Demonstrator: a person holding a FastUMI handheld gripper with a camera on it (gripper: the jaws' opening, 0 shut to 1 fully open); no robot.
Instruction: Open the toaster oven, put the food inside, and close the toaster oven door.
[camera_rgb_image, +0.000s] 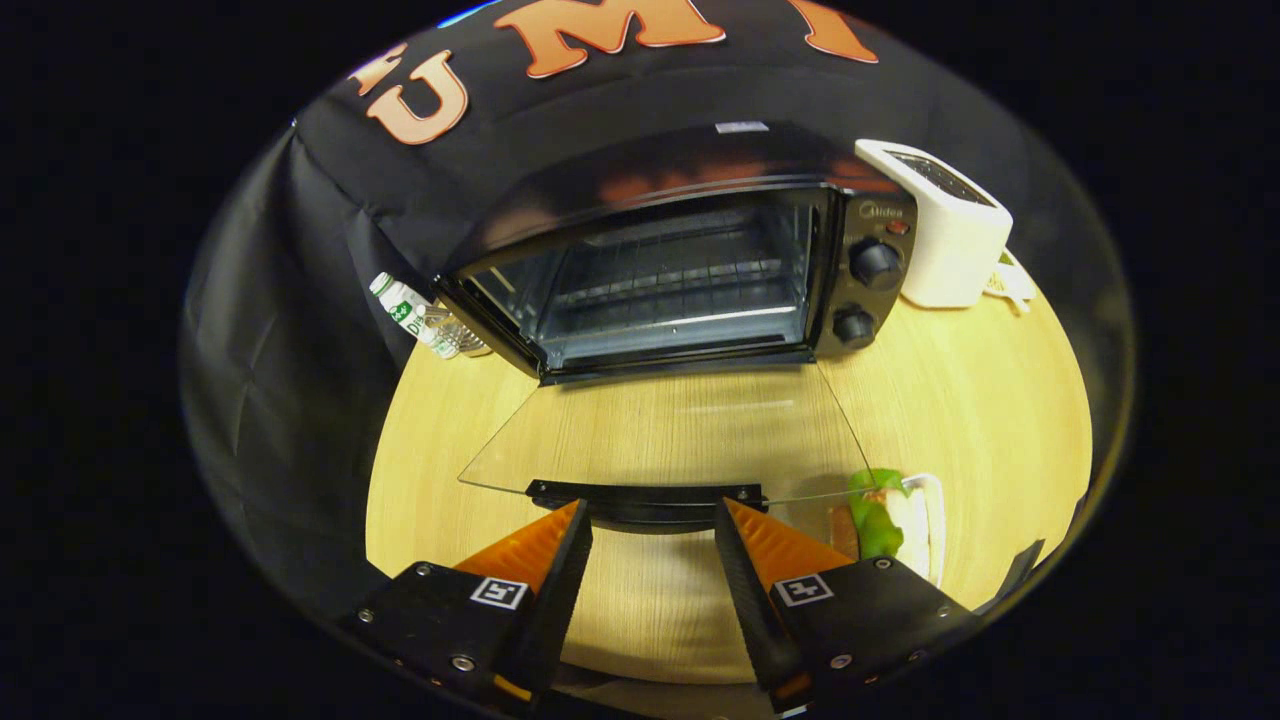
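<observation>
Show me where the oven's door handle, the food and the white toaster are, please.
door handle (645, 494): gripper view, middle of the bar.
food (872, 512): gripper view, the green piece.
white toaster (950, 240): gripper view, its front side.

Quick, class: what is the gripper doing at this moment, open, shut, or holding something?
Gripper: open, holding nothing; its fingertips sit just short of the black handle of the folded-down glass door on the black toaster oven.

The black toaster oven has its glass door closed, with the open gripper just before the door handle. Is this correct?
Not quite: the gripper view shows the black toaster oven's glass door folded down, fully open. The gripper is indeed open, just before the door handle.
</observation>
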